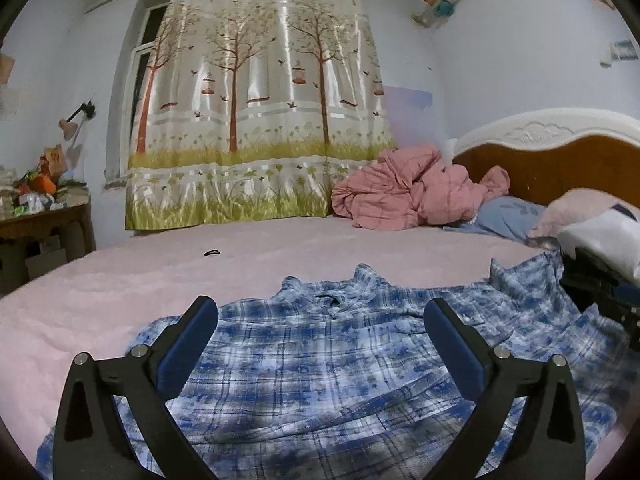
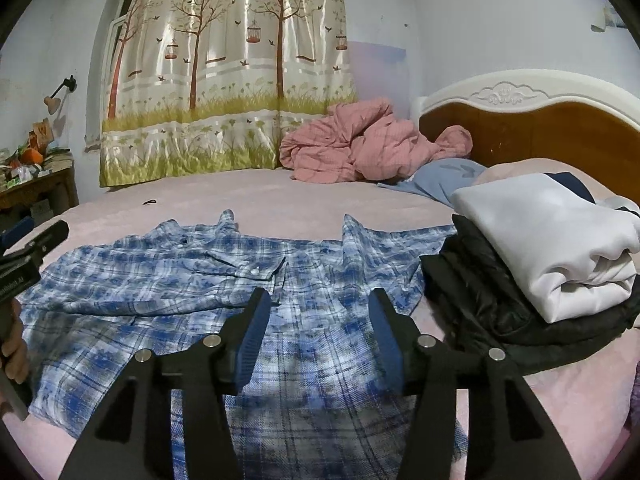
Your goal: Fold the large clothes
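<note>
A blue and white plaid shirt lies spread on the pink bed, collar toward the far side. My left gripper hovers over its left part, jaws wide open, nothing between the blue pads. The same shirt fills the lower half of the right wrist view. My right gripper stands open above the shirt's front, its pads apart and touching no cloth. The left gripper also shows at the far left of the right wrist view, held by a hand.
A stack of folded clothes, white on black, sits on the bed right of the shirt. A crumpled pink quilt, pillows and a wooden headboard lie beyond. A small dark hair tie rests on the sheet. A cluttered side table stands at left.
</note>
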The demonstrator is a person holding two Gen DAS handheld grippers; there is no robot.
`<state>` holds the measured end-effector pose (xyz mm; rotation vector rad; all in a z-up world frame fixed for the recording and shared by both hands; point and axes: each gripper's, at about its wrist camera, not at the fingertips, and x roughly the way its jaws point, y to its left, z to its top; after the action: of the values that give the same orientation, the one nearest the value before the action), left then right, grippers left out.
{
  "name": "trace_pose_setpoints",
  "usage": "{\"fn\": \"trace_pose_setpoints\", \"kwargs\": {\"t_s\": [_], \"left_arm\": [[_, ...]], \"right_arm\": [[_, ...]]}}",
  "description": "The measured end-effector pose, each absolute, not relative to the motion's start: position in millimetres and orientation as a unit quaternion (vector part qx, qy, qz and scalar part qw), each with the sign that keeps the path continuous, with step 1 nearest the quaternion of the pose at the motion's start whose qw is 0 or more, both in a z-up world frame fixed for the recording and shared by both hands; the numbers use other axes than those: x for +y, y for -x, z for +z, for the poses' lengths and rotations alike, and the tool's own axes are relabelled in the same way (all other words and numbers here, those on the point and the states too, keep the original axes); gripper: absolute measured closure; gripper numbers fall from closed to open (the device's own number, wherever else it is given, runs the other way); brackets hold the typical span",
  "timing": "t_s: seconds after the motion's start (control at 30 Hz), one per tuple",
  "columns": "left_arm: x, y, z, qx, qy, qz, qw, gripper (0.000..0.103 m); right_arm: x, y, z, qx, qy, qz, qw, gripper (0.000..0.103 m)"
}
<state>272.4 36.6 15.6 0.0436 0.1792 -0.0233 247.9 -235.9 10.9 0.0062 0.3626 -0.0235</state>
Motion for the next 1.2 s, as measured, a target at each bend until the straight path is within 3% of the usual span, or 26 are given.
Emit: {"fn": "trace_pose_setpoints", "kwargs": {"t_s": [0.03,0.1,0.47,0.63,0.9,1.2], "left_arm": [[38.8,-272.6,15.6,0.090,-0.017,-0.012,0.996,0.000],[40.8,-272.7,15.5,0.091,-0.014,-0.012,0.996,0.000],[44.6,-265.4,16.4,0.062,-0.019,-0.024,0.998,0.000],[46.7,-268.7,13.3,0.073,-0.006,-0.017,0.997,0.000],[53.8,-270.8,12.0,0.087,0.008,0.001,0.996,0.000],[57.4,-275.1,10.0,0.103,0.013,0.012,0.995,0.000]], "right_arm": [[-235.6,-247.9,10.8,0.181,-0.003,-0.012,0.983,0.032],[-235.4,-247.1,11.7,0.178,-0.003,-0.012,0.984,0.020],[-235.5,-232.1,33.2,0.153,-0.004,-0.018,0.988,0.016],[-235.1,-231.9,42.7,0.151,-0.017,-0.012,0.988,0.000],[-230.9,-230.9,49.5,0.148,-0.015,-0.011,0.989,0.000],[-292.0,-291.1,76.8,0.277,-0.084,0.012,0.957,0.000]]}}
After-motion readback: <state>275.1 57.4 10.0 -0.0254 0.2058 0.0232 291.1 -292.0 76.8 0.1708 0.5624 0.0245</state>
